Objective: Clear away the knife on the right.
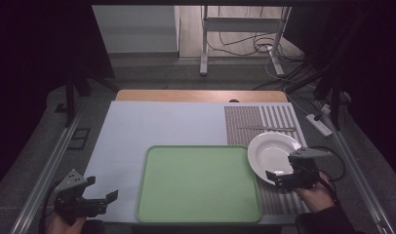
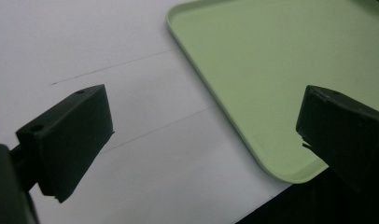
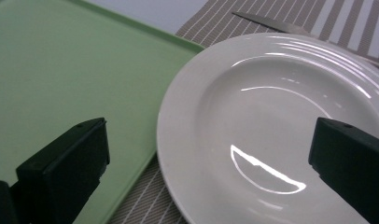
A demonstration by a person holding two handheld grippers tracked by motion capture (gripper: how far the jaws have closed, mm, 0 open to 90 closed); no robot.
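Note:
A green tray (image 1: 198,183) lies at the table's front centre, bare. A white plate (image 1: 271,155) rests on the striped placemat (image 1: 264,122), its left rim over the tray's right edge. A knife (image 1: 267,128) lies on the mat behind the plate. My right gripper (image 1: 279,176) is open at the plate's near rim; in the right gripper view the plate (image 3: 271,130) and the tray (image 3: 61,79) lie between the spread jaws, with the knife (image 3: 271,24) beyond. My left gripper (image 1: 102,195) is open at the front left, over the white mat (image 2: 108,93), beside the tray's corner (image 2: 271,93).
A wooden table edge (image 1: 201,95) runs along the back. Metal rails (image 1: 49,161) flank the table on both sides. A desk frame with cables (image 1: 245,39) stands on the floor behind. A power strip (image 1: 319,124) lies off the right side.

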